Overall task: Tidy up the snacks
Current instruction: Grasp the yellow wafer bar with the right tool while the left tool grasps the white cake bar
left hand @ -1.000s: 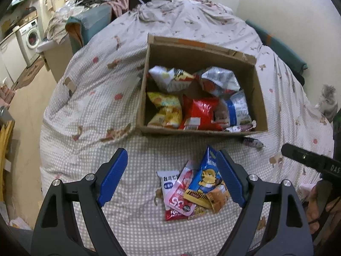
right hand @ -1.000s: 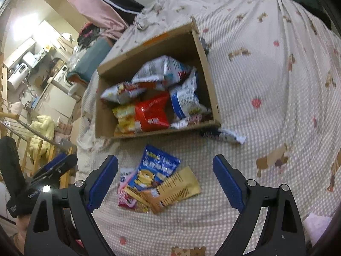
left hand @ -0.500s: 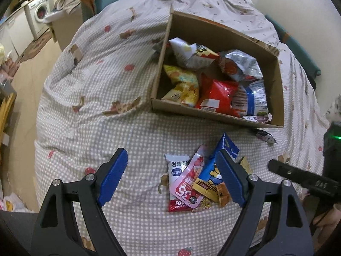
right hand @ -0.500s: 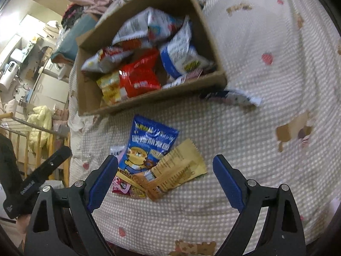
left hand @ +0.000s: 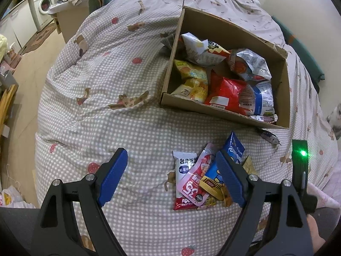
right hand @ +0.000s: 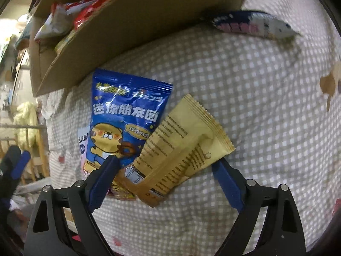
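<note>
Several bags are already packed in the box (left hand: 221, 111), loose packets (left hand: 198, 183) are left on the bed, and the right tongs (right hand: 165, 168), jaws just narrowed, are set apart around the tan packet (right hand: 181, 147), the left tongs (left hand: 170, 170) held apart, empty.

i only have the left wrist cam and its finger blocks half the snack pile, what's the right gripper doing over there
Observer: The right gripper is at the pile with its jaws astride the tan packet. They have just been closing, and the pads don't clearly press it yet.
Operator: is the tan one buried or free
Observer: It is on top. It overlaps only the lower corner of the blue tiger packet, and its fine-print side faces up.
</note>
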{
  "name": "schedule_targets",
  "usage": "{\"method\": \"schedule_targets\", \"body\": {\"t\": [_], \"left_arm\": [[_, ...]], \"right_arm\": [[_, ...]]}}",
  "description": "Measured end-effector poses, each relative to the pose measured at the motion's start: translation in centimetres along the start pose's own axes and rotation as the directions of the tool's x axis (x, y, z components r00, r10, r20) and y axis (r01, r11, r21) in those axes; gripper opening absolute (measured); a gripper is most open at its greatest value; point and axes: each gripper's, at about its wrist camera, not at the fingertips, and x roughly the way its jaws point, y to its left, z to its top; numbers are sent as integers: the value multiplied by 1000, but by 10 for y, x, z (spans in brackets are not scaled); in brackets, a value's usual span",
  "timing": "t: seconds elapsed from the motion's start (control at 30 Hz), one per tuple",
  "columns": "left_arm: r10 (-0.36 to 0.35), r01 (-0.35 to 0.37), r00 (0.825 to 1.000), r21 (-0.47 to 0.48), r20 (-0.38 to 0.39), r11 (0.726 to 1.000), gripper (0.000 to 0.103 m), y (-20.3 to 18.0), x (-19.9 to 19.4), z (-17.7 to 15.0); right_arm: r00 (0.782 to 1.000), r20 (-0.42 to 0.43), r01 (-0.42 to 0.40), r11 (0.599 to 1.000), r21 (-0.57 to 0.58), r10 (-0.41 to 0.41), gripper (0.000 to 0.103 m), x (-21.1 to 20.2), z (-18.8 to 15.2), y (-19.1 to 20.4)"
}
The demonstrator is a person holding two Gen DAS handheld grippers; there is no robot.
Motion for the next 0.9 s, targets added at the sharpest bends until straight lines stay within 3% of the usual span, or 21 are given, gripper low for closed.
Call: {"method": "schedule_targets", "body": {"t": [0.1, 0.23, 0.37, 0.53, 0.6, 0.67, 0.73, 0.9], "left_arm": [[7, -7, 1000, -1, -7, 1000, 83, 1, 3, 0], [18, -18, 999, -2, -32, 1000, 83, 2, 10, -2], [43, -44, 998, -18, -56, 999, 82, 5, 20, -2], [49, -56, 995, -70, -89, 996, 79, 14, 39, 0], [41, -48, 991, -48, -131, 998, 57, 10, 54, -3], [16, -24, 983, -42, -180, 999, 46, 7, 69, -5], [-2, -5, 975, -31, -221, 999, 46, 0, 84, -9], [56, -38, 969, 80, -240, 996, 47, -22, 103, -10]], "right_arm": [[999, 5, 35, 997, -66, -35, 56, -4, -6, 3], [999, 29, 46, 993, -108, -43, 43, -18, -14, -3], [989, 108, 115, 982, -149, -100, 40, -42, -18, -7], [976, 217, 13, 991, -131, 16, 40, -74, -11, -10], [970, 241, -9, 990, -138, 42, 40, -82, -10, -8], [967, 245, -35, 990, -134, 67, 40, -85, -10, -8], [966, 247, -46, 990, -130, 78, 40, -91, -8, -12], [962, 258, -63, 991, -120, 93, 40, -104, -11, -27]]}}
